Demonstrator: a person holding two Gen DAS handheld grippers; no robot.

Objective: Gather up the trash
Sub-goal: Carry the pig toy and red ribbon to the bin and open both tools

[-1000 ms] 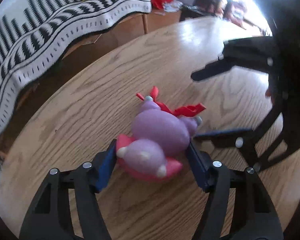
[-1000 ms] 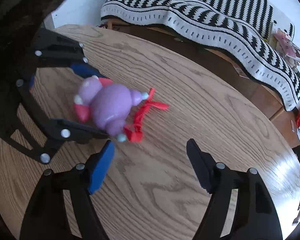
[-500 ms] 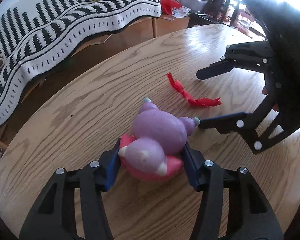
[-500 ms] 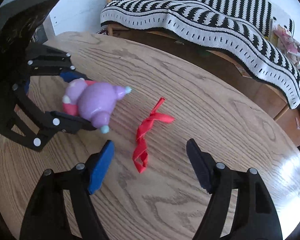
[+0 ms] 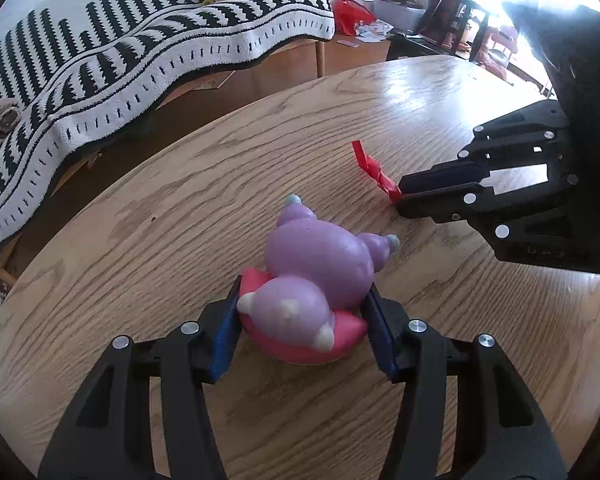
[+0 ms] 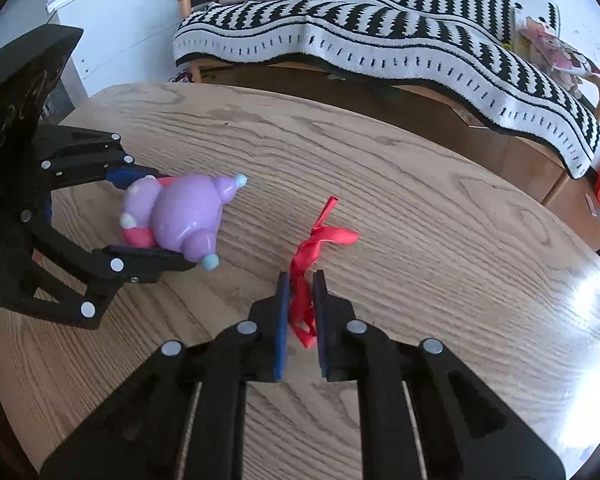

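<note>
Red ribbon (image 6: 305, 264) on round oak-grain table (image 6: 440, 240), twisted strip, near end between blue pads of right gripper (image 6: 300, 280). Right jaws closing, narrow gap, pads pressing on ribbon from both sides; far end with loop and tail free on wood beyond fingertips. Same ribbon (image 5: 374, 172) in left view, one end pinched at right gripper (image 5: 400, 196) tips, other end sticking up off table.

Left gripper (image 5: 300, 300) clamped half-wide on purple squishy toy (image 5: 316, 264), pads touching pink base on both sides. Toy (image 6: 176, 212) lying on table, rounded purple body, pale blue nubs, pink underside. Left gripper (image 6: 148, 216) seen side-on at left of right view. Toy and ribbon apart, bare wood between.

Behind table: black-and-white striped blanket (image 6: 380, 32) draped over wooden bench.
</note>
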